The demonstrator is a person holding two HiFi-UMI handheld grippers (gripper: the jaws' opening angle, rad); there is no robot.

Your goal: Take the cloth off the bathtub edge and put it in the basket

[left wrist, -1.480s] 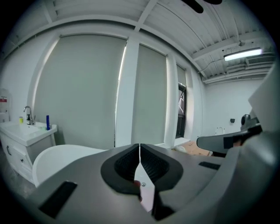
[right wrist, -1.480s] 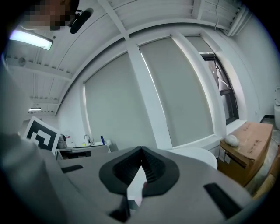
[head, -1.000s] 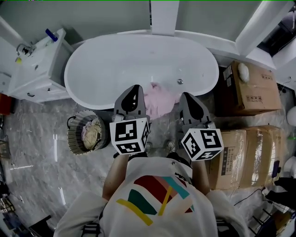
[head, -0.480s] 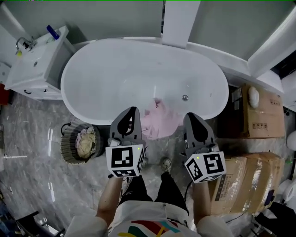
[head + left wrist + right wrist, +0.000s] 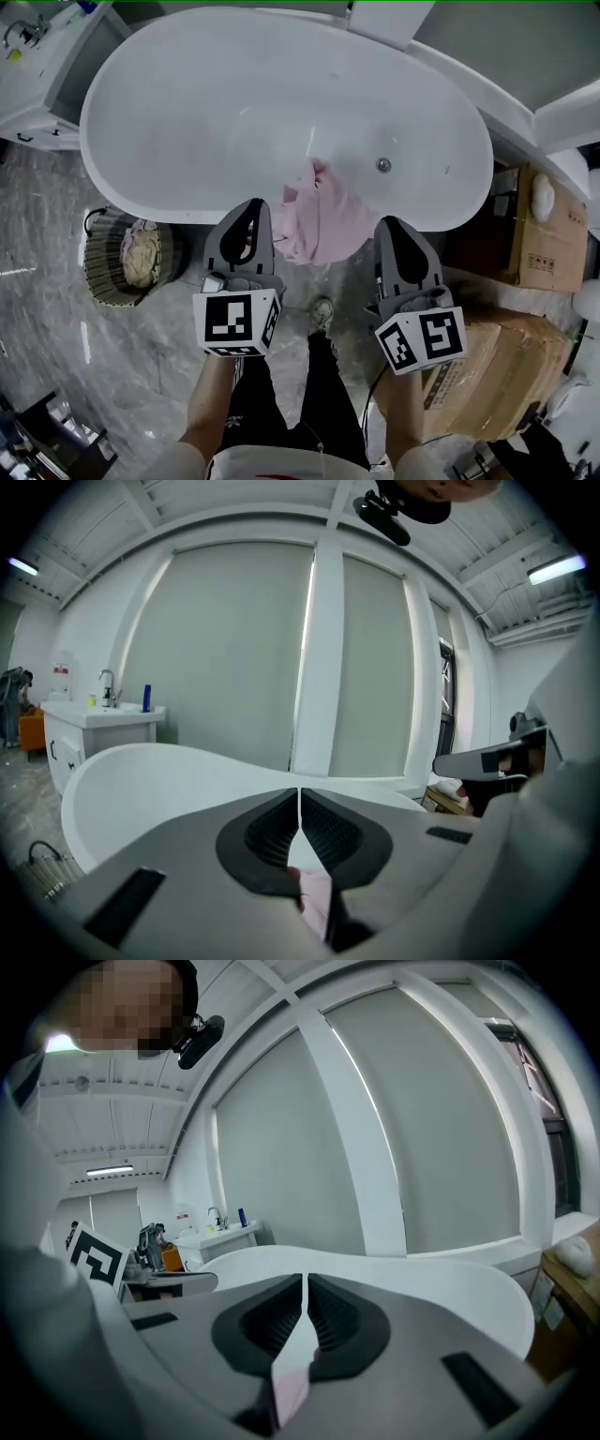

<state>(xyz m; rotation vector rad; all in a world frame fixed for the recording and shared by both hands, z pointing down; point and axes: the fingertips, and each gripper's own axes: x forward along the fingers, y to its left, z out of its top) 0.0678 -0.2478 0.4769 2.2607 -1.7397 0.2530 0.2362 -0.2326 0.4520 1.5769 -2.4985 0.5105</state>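
Approach step: the left tongs (image 5: 255, 202) and right tongs (image 5: 389, 223) are both clenched on nothing. The crumpled pink cloth (image 5: 323, 217) drapes the white oval bathtub's (image 5: 234, 103) edge between them. Next, one probably must open and grasp it; the round woven basket (image 5: 94, 281) sits left of the left tongs.

Item count:

- Bathtub (image 5: 234, 94): one, filling the upper half of the head view.
- Drain (image 5: 382, 165): one, in the tub floor, right of centre.
- Pink cloth (image 5: 323, 220): one, draped over the near tub edge at frame centre.
- Basket (image 5: 98, 267): one, at the left of the frame, with one beige bundle (image 5: 141, 265) inside.
- Tools: two, the left tool (image 5: 255, 202) and the right tool (image 5: 387, 223), each carrying one marker cube.
- Cardboard boxes: two, at the right of the frame, an upper box (image 5: 544, 253) and a lower box (image 5: 506, 366).
- Cabinet (image 5: 37, 56): one, upper left.
- Blue bottle (image 5: 146, 697): one, standing on the cabinet's surface at the left of the left gripper view.
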